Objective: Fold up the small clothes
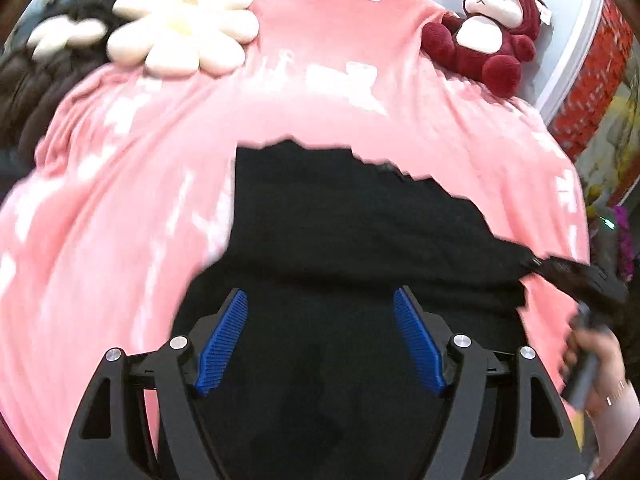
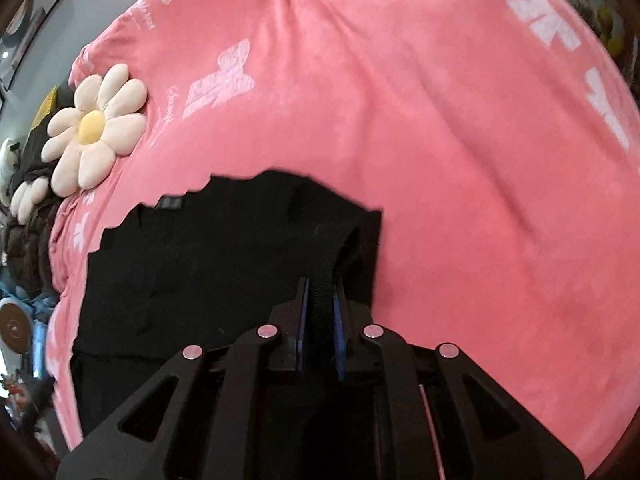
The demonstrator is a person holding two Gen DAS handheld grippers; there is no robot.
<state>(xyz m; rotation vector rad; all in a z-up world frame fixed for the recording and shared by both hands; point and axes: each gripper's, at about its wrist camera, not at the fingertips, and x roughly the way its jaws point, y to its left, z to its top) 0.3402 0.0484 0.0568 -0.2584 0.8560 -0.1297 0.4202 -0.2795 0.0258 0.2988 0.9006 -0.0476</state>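
left gripper (image 1: pixel 320 300): fingers apart, over garment (image 1: pixel 340 220) | right gripper (image 2: pixel 320 292): clamped on garment's right edge | garment: black, on near pink blanket (image 2: pixel 460 140) | flower pillow (image 2: pixel 94 124) far left

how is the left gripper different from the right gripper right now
The left gripper has its jaws spread wide with nothing between them, while the right gripper is shut on a fold of the black garment. The left gripper hangs over the middle of the garment; the right gripper grips its edge near the pink blanket. Both have black frames and blue pads.
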